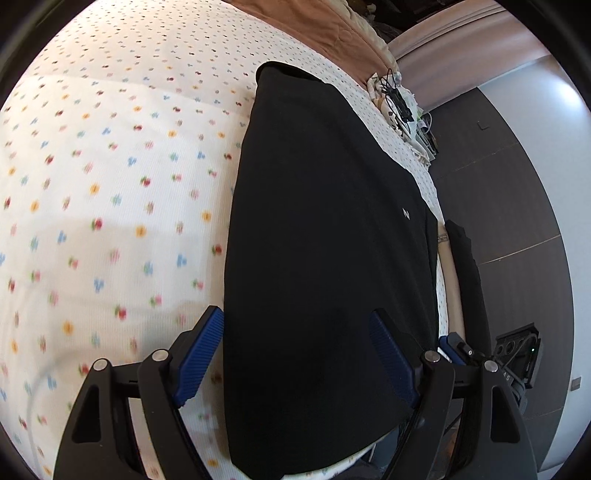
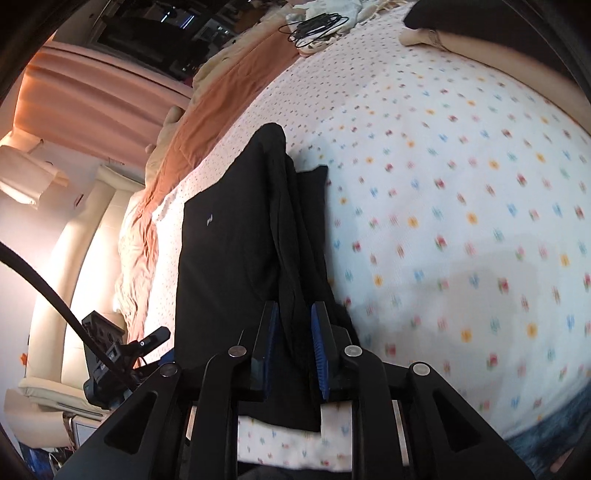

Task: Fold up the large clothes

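Note:
A black garment (image 1: 325,229) lies folded into a long strip on the flower-dotted bed sheet (image 1: 110,177); a small white logo shows on it. My left gripper (image 1: 295,315) hovers over the strip's near end. It is open wide, with one finger over the sheet and the other over the cloth. In the right wrist view the black garment (image 2: 229,251) has a raised fold running into my right gripper (image 2: 293,325). Its blue pads (image 2: 319,343) stand a little apart with the fold loose between them.
An orange-brown blanket (image 2: 221,96) and a tangle of black cables (image 2: 317,26) lie at the far end of the bed. The bed's edge and dark floor (image 1: 517,206) run along the right. A person's forearm (image 1: 452,280) rests beside the garment.

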Demonstrator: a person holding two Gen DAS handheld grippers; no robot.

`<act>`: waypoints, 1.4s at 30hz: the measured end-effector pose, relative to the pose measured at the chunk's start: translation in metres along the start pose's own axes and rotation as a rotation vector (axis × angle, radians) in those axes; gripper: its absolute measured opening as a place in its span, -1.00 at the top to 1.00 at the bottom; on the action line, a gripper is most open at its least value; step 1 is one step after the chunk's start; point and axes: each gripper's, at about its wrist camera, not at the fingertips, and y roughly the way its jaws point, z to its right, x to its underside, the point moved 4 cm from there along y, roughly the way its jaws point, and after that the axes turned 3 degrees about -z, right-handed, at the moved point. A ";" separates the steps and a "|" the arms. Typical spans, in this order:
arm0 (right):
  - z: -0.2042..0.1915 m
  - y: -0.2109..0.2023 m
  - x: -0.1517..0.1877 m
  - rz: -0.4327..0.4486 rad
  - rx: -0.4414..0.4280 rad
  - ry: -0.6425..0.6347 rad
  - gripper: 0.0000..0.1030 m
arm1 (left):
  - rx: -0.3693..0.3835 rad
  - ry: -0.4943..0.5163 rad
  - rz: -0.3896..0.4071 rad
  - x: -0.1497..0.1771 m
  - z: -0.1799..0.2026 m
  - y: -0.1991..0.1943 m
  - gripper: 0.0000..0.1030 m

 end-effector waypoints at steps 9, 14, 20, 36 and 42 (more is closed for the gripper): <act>-0.005 0.035 -0.053 -0.010 -0.018 -0.038 -0.58 | -0.026 0.001 0.006 -0.044 -0.007 0.019 -0.58; 0.001 0.070 -0.079 -0.074 -0.047 -0.017 -0.58 | -0.018 0.000 0.013 -0.062 -0.010 0.028 -0.37; 0.006 0.106 -0.100 -0.140 -0.076 0.004 -0.58 | -0.015 0.015 0.025 -0.079 -0.007 0.036 -0.25; -0.006 0.166 -0.134 -0.260 -0.167 -0.002 -0.58 | -0.051 -0.005 -0.015 -0.116 -0.009 0.068 -0.22; -0.004 0.177 -0.142 -0.270 -0.136 -0.007 -0.02 | -0.078 -0.013 -0.007 -0.121 -0.003 0.072 -0.21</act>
